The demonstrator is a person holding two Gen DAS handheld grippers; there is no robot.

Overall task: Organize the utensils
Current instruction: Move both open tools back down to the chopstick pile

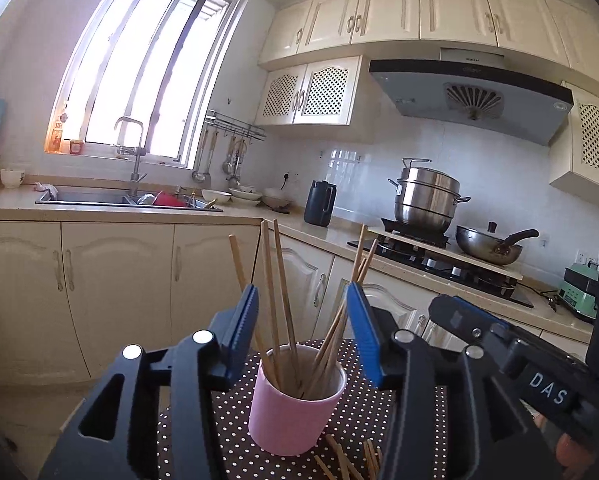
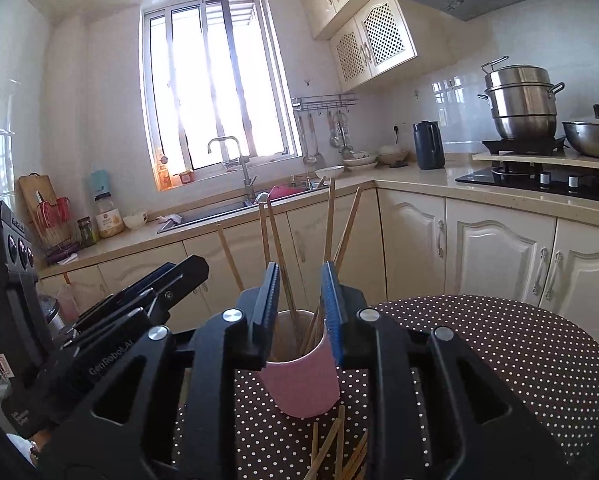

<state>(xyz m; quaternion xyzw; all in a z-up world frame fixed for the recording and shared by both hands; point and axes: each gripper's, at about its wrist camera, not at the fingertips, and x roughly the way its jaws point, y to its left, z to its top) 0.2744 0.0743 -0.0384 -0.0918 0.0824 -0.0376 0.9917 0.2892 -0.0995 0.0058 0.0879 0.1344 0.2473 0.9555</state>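
A pink cup (image 1: 295, 412) (image 2: 303, 388) stands on a round table with a brown polka-dot cloth (image 1: 227, 420) (image 2: 499, 352). Several wooden chopsticks (image 1: 275, 280) (image 2: 331, 216) stand upright in it, fanned apart. More loose chopsticks (image 1: 339, 460) (image 2: 331, 448) lie on the cloth in front of the cup. My left gripper (image 1: 302, 288) is open just above the near rim, its blue pads well clear of the sticks. Beside it, my right gripper (image 2: 301, 268) is open by a narrower gap, with the sticks showing behind it and nothing pinched.
Cream cabinets (image 2: 479, 248) run close behind the table. On the counter are a sink (image 1: 127, 198) with dishes, a dark kettle (image 1: 319, 208), a steel steamer pot (image 1: 423, 200) and a wok (image 1: 487, 246) on the hob. The cloth's right half is bare.
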